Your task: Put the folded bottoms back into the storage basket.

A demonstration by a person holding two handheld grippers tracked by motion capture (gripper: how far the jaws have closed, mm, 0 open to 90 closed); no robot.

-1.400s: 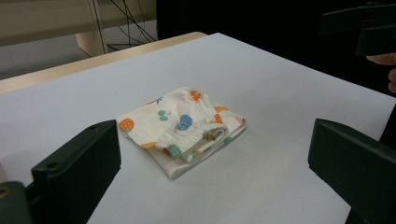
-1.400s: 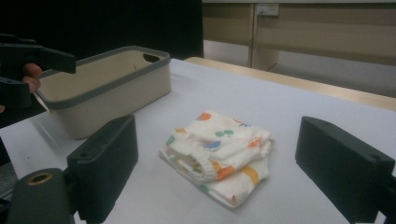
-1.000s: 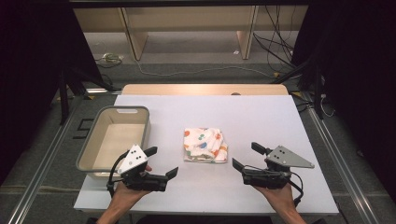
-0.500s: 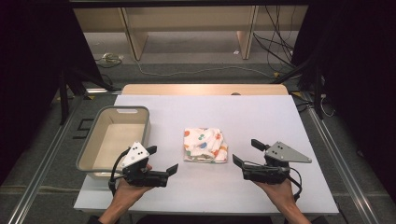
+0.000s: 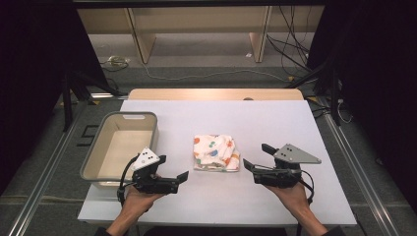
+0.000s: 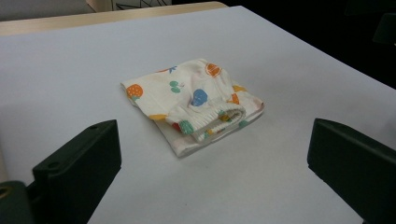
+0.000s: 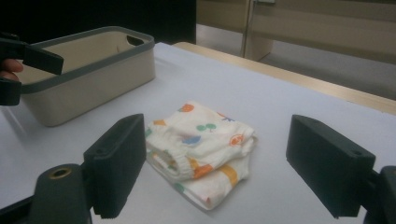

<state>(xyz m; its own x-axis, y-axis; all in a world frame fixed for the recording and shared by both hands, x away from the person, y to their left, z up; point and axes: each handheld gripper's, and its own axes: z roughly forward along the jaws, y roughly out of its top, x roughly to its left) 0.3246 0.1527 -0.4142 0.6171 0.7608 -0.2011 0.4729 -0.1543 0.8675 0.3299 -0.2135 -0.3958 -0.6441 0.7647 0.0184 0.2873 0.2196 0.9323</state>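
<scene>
Nothing much has moved since a moment ago: both hands stay low at the near edge of the worktop (image 5: 295, 123), though the right claw (image 5: 256, 158) has just been closing a little, with nothing between its jaws. It is still wide, and so is the left claw (image 5: 174, 173). They sit on either side of the folded cloth (image 5: 215, 152) and point at it, likely so each can take one side. It lies flat in the middle, beside the empty tub (image 5: 101, 152), probably where it will go.

black two-jaw left gripper (image 5: 183, 178), right gripper (image 5: 254, 158), grey triangular plates, black trailing cables
</scene>
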